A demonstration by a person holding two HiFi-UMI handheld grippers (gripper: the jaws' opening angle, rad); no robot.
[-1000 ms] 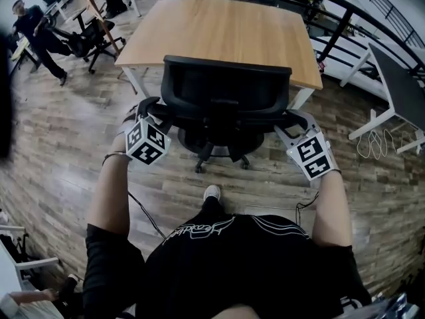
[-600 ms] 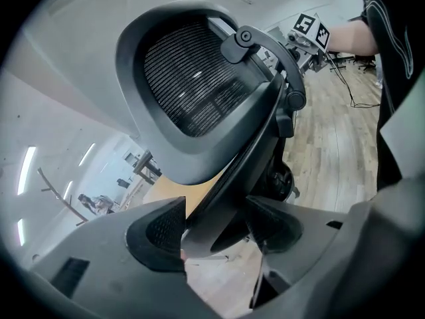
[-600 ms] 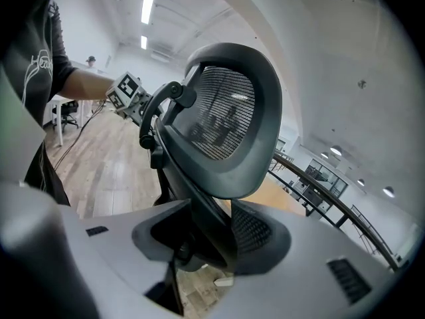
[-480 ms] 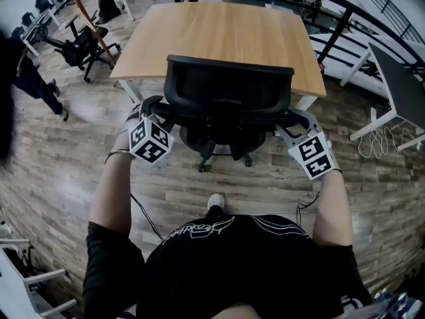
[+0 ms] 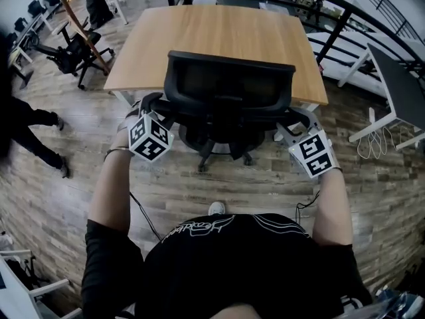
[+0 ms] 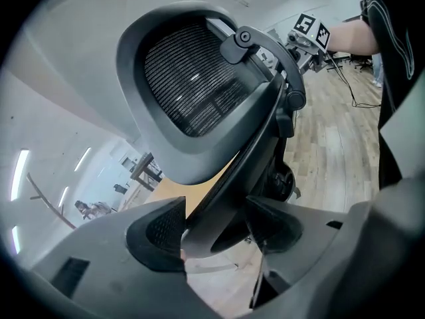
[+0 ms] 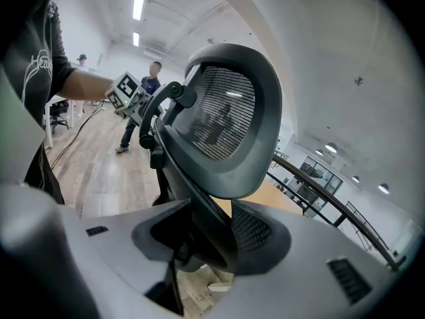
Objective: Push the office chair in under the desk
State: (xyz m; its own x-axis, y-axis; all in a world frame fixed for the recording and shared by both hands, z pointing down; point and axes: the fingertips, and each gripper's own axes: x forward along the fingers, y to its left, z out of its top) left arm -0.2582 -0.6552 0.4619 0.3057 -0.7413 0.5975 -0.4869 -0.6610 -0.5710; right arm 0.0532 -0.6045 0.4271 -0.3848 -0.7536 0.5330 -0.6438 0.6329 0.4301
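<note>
The black mesh-backed office chair [image 5: 229, 92] stands at the near edge of the wooden desk [image 5: 219, 32], its backrest overlapping that edge. My left gripper [image 5: 147, 108] is shut on the chair's left armrest, whose dark bar [image 6: 222, 205] runs between the pads [image 6: 159, 234]. On the other side my right gripper [image 5: 299, 119] is shut on the right armrest [image 7: 199, 224]. The backrest [image 6: 192, 92] fills the left gripper view, and the backrest [image 7: 229, 118] shows again in the right gripper view. The seat is mostly hidden behind the backrest.
A person's legs [image 5: 30, 135] are at the left edge of the wooden floor. Other office chairs [image 5: 73, 52] stand at the back left. At the right are a white-legged desk [image 5: 398, 88] and a black railing [image 5: 345, 18]. A cable [image 5: 143, 211] lies by my feet.
The chair has rolled forward, and its backrest now covers more of the desk's near edge. Both grippers went along with it. The person at the left walked nearer.
</note>
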